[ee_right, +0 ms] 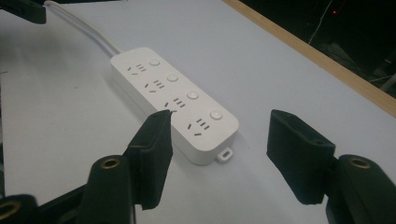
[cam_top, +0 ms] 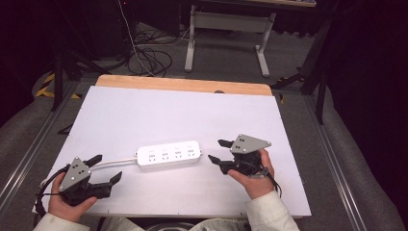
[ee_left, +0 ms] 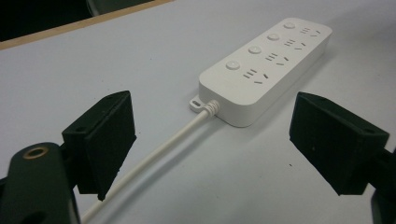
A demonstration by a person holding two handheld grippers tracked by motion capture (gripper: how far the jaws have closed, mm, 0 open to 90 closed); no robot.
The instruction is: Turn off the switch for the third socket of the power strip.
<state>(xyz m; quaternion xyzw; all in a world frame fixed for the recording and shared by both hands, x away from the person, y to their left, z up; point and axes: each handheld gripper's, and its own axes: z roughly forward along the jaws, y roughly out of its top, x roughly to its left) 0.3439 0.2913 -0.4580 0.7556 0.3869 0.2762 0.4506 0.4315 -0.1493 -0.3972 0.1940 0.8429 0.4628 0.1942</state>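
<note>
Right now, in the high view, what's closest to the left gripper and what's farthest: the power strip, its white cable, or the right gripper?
From the left gripper:
1. White cable, passing between its open jaws.
2. Power strip, mid-table.
3. Right gripper, beyond the strip's far end.

I see even overhead light on the white table point(cam_top: 144, 110), surroundings dark. Soft short shadows under the power strip point(ee_left: 261, 70). Gripper views are slightly soft and grainy; no glare.
</note>
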